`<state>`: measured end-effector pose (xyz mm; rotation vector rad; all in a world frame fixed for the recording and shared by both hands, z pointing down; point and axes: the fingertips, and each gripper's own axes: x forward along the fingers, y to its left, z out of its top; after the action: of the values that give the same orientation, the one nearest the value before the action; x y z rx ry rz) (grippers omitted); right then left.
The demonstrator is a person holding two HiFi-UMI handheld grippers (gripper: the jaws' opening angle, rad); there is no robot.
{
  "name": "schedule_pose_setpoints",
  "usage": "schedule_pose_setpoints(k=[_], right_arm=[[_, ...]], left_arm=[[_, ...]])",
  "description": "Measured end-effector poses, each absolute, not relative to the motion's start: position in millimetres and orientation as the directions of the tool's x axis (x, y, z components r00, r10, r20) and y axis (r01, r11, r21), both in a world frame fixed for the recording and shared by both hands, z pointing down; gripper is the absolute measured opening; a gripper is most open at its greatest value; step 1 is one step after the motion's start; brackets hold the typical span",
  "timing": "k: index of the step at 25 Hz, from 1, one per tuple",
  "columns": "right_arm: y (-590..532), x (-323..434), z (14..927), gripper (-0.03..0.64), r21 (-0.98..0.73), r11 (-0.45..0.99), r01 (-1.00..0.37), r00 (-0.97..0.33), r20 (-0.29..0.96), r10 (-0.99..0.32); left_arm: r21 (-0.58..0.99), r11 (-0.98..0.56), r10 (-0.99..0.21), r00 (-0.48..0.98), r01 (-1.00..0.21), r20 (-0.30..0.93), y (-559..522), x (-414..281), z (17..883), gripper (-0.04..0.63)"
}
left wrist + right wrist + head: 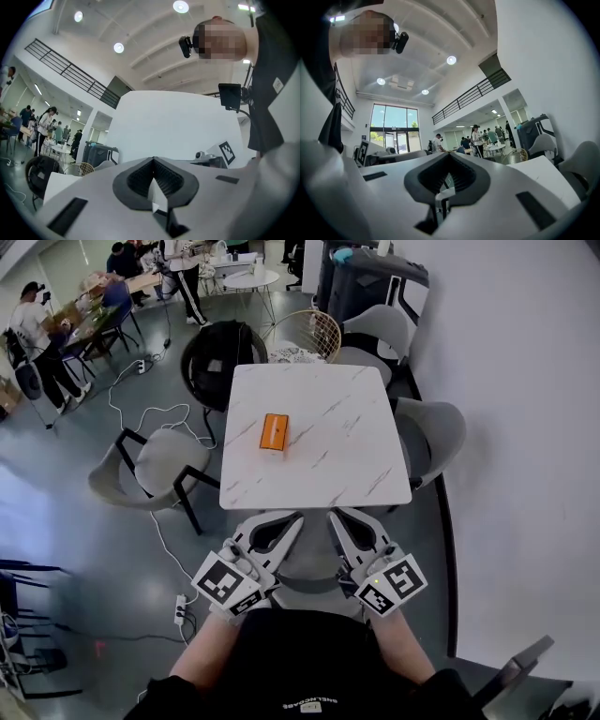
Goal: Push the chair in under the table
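- Head view: we see the left gripper [286, 517] and the right gripper [341, 514] side by side. Both point at the near edge of the white marble table [319, 399] and stop just short of it.
- In the left gripper view its jaws are pressed together tip to tip with nothing between them. A white wall stands beyond them.
- The right gripper view gives us the same reading: jaws fully closed, nothing held.
- The grey chair [309, 563] sits between the two grippers and below them. Its seat reaches under the table's near edge, just ahead of the jaw tips. Its curved back lies between the two marker cubes, on the person's side.
- We cannot tell whether either gripper touches the chair.
- An orange box [274, 431] lies on the table, well ahead of the left gripper's tips.
- A grey armchair [155, 470] stands ahead and to the left of the left gripper, apart from the table's side.
- A second grey armchair [433, 432] stands ahead and to the right of the right gripper, close against the table's other side.
- In the left gripper view a wicker chair [84, 168] shows low and to the left of the jaws, past the table.
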<state>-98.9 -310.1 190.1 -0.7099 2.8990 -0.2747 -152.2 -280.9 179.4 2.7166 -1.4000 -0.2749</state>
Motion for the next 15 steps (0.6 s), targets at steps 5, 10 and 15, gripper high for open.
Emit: schedule_pose_setpoints(k=[5, 10, 15], right_arm=[[-300, -101, 186, 0.011, -0.194, 0.890, -0.412, -0.889, -0.128, -0.440], [-300, -95, 190, 0.011, -0.244, 0.875, -0.419, -0.876, -0.144, -0.460], [-299, -92, 193, 0.011, -0.228, 0.868, -0.442, -0.866, -0.145, -0.479]], left_arm=[[0.164, -0.597, -0.802, 0.586, -0.785, -0.116, -276, -146, 188, 0.005], [0.134, -0.602, -0.798, 0.596, -0.787, -0.090, -271, -142, 192, 0.005], [0.132, -0.604, -0.797, 0.601, -0.786, -0.063, -269, -140, 196, 0.005]])
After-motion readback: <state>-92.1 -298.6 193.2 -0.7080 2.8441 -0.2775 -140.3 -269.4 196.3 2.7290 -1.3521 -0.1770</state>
